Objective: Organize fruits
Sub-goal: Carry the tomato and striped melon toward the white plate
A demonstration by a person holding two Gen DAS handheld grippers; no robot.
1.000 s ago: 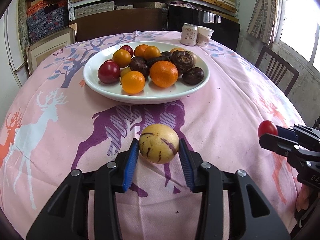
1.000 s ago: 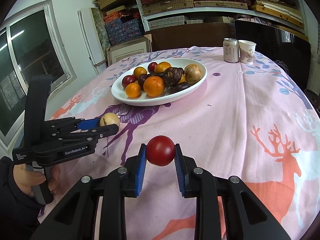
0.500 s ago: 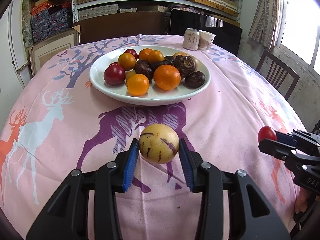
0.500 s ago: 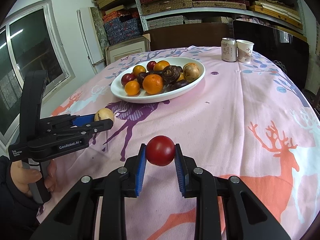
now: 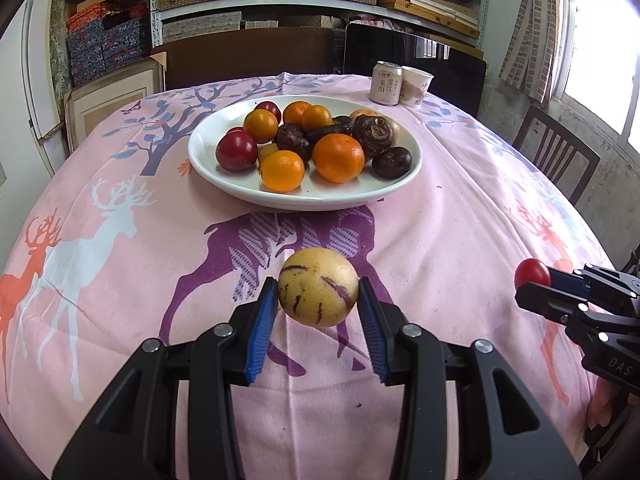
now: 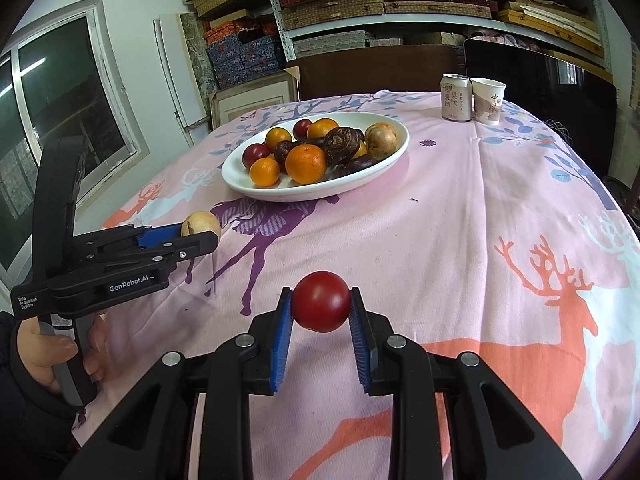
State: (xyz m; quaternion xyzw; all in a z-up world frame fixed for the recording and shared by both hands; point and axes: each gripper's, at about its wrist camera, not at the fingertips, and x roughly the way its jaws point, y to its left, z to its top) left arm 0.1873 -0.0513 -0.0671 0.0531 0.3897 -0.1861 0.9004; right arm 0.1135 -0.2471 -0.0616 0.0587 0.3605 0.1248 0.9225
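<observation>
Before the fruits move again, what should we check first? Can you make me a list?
1. Left tool grips the yellow fruit: ok, both pads press its sides.
2. Right tool grips the red fruit: ok, pinched between the pads.
3. Both fruits lifted off the cloth: they look raised, but cannot tell for sure.
4. Room on the plate: ok, a bare white strip shows at its near rim; the rest is heaped with fruit.
5. Path to the plate: ok, only bare cloth lies between.
6. Can and cup: ok, upright, side by side, beyond the plate.
</observation>
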